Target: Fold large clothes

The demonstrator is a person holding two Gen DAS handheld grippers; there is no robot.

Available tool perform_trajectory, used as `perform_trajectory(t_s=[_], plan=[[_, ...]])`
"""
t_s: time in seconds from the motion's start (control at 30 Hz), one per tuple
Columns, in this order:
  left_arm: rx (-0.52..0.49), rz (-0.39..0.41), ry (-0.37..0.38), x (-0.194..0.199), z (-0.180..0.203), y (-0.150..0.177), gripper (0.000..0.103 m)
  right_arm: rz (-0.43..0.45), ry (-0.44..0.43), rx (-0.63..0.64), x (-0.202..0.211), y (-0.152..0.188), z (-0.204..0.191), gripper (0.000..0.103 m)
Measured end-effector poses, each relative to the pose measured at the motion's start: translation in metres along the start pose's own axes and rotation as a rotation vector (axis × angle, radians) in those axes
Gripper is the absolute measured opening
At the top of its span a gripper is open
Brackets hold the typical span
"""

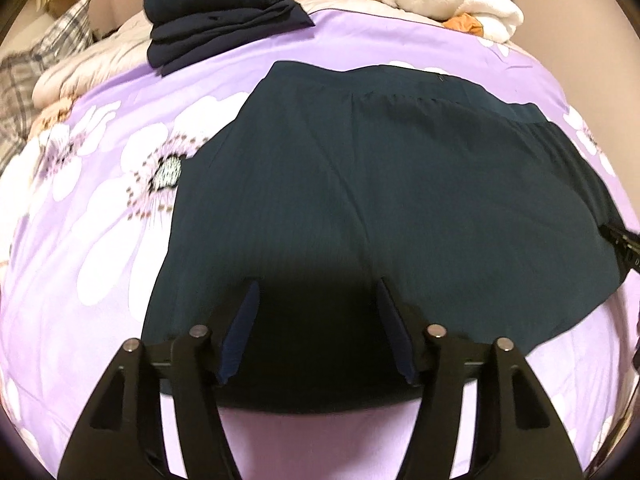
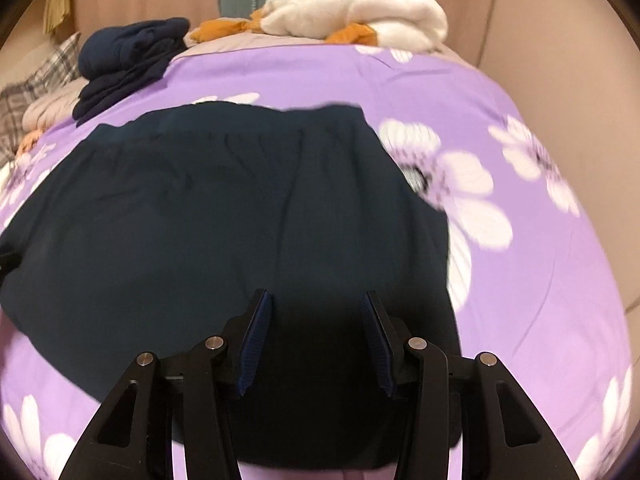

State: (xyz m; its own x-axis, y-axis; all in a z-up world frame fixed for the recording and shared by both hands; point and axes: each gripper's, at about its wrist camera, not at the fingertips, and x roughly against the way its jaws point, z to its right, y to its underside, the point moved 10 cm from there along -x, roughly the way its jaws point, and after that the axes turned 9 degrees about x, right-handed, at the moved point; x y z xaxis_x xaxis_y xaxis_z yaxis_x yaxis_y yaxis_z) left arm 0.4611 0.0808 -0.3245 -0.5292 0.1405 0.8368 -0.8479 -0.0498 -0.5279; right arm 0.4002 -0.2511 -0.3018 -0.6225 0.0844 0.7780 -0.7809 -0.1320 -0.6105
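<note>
A dark navy garment with an elastic waistband (image 1: 380,184) lies spread flat on the purple flowered bedsheet (image 1: 100,240); its waistband is at the far side. It also shows in the right wrist view (image 2: 224,216). My left gripper (image 1: 316,292) is open, its fingers hovering over the garment's near hem on the left part. My right gripper (image 2: 314,300) is open over the near hem on the right part. The right gripper's tip shows at the right edge of the left wrist view (image 1: 624,240).
A stack of folded dark navy clothes (image 1: 220,12) sits at the far left of the bed, also in the right wrist view (image 2: 128,60). A white plush blanket (image 2: 360,12) and orange fabric (image 2: 224,26) lie at the far edge. A plaid pillow (image 1: 36,64) is at left.
</note>
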Motion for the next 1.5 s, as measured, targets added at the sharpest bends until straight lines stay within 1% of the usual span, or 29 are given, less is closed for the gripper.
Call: perform_trajectory(t_s=[0.17, 0.2, 0.23, 0.3, 0.33, 0.37, 0.43, 0.53, 0.57, 0.63, 0.7, 0.8, 0.93, 0.97, 1.0, 1.03, 1.07, 1.1, 1.13, 1.17, 1.2, 1.23, 1.27, 1.3, 1.33, 1.37, 1.4, 1.43, 1.5], plan=[[0.048, 0.001, 0.04, 0.024, -0.017, 0.02, 0.063, 0.015, -0.092, -0.119, 0.019, 0.016, 0.014, 0.047], [0.067, 0.001, 0.049, 0.031, -0.023, 0.025, 0.063, 0.016, -0.109, -0.136, 0.024, 0.018, 0.014, 0.052], [0.095, -0.002, 0.067, 0.038, -0.03, 0.03, 0.064, 0.018, -0.139, -0.168, 0.03, 0.023, 0.016, 0.06], [0.176, -0.024, 0.109, 0.047, -0.046, 0.041, 0.064, 0.038, -0.242, -0.251, 0.043, 0.031, 0.016, 0.071], [0.223, -0.036, 0.129, 0.049, -0.055, 0.046, 0.064, 0.047, -0.279, -0.282, 0.048, 0.035, 0.018, 0.076], [0.293, -0.05, 0.159, 0.05, -0.066, 0.053, 0.064, 0.053, -0.308, -0.321, 0.053, 0.04, 0.021, 0.077], [0.408, -0.079, 0.219, 0.049, -0.081, 0.062, 0.064, 0.056, -0.333, -0.397, 0.056, 0.051, 0.029, 0.079], [0.598, -0.125, 0.341, 0.04, -0.094, 0.068, 0.064, 0.039, -0.428, -0.553, 0.049, 0.066, 0.034, 0.079], [0.679, -0.141, 0.415, 0.035, -0.095, 0.068, 0.064, 0.028, -0.463, -0.615, 0.043, 0.07, 0.034, 0.079], [0.776, -0.152, 0.492, 0.029, -0.094, 0.064, 0.066, 0.012, -0.527, -0.716, 0.031, 0.074, 0.031, 0.08], [0.834, -0.146, 0.557, 0.024, -0.09, 0.055, 0.071, 0.013, -0.594, -0.796, 0.021, 0.072, 0.023, 0.08], [0.89, -0.151, 0.601, 0.016, -0.083, 0.039, 0.071, 0.03, -0.603, -0.824, 0.013, 0.062, 0.014, 0.08], [0.921, -0.145, 0.592, 0.008, -0.076, 0.024, 0.071, 0.033, -0.584, -0.84, -0.002, 0.038, 0.007, 0.082], [0.919, -0.143, 0.587, 0.006, -0.074, 0.019, 0.07, 0.032, -0.574, -0.845, -0.006, 0.033, 0.006, 0.082], [0.917, -0.14, 0.575, 0.005, -0.074, 0.016, 0.063, 0.034, -0.562, -0.847, -0.008, 0.028, 0.005, 0.081], [0.913, -0.141, 0.558, 0.004, -0.073, 0.016, 0.058, 0.038, -0.55, -0.851, -0.008, 0.029, 0.006, 0.08], [0.91, -0.146, 0.539, 0.002, -0.074, 0.017, 0.046, 0.044, -0.54, -0.858, -0.007, 0.03, 0.009, 0.078], [0.909, -0.15, 0.529, -0.001, -0.076, 0.018, 0.038, 0.048, -0.525, -0.863, -0.007, 0.03, 0.01, 0.068], [0.913, -0.153, 0.531, -0.002, -0.077, 0.02, 0.037, 0.046, -0.509, -0.87, -0.007, 0.036, 0.013, 0.057], [0.919, -0.15, 0.534, -0.002, -0.08, 0.021, 0.034, 0.044, -0.506, -0.886, -0.008, 0.039, 0.015, 0.054], [0.915, -0.146, 0.53, -0.002, -0.082, 0.021, 0.029, 0.05, -0.51, -0.899, -0.008, 0.044, 0.019, 0.047], [0.899, -0.141, 0.518, -0.001, -0.081, 0.02, 0.027, 0.059, -0.51, -0.905, -0.007, 0.046, 0.021, 0.037], [0.87, -0.129, 0.497, 0.001, -0.08, 0.018, 0.022, 0.066, -0.503, -0.899, -0.005, 0.046, 0.023, 0.032], [0.833, -0.111, 0.47, 0.004, -0.078, 0.014, 0.018, 0.076, -0.488, -0.878, -0.001, 0.044, 0.023, 0.024], [0.783, -0.084, 0.437, 0.011, -0.075, 0.01, 0.016, 0.085, -0.472, -0.851, 0.003, 0.042, 0.024, 0.018], [0.746, -0.053, 0.42, 0.018, -0.072, 0.005, 0.014, 0.099, -0.443, -0.803, 0.009, 0.037, 0.023, 0.017], [0.733, -0.033, 0.422, 0.022, -0.07, 0.001, 0.013, 0.109, -0.425, -0.771, 0.011, 0.03, 0.021, 0.014], [0.735, -0.012, 0.435, 0.029, -0.07, -0.001, 0.013, 0.126, -0.408, -0.74, 0.017, 0.024, 0.02, 0.013], [0.755, 0.011, 0.459, 0.038, -0.074, -0.001, 0.013, 0.147, -0.402, -0.723, 0.027, 0.019, 0.021, 0.013]])
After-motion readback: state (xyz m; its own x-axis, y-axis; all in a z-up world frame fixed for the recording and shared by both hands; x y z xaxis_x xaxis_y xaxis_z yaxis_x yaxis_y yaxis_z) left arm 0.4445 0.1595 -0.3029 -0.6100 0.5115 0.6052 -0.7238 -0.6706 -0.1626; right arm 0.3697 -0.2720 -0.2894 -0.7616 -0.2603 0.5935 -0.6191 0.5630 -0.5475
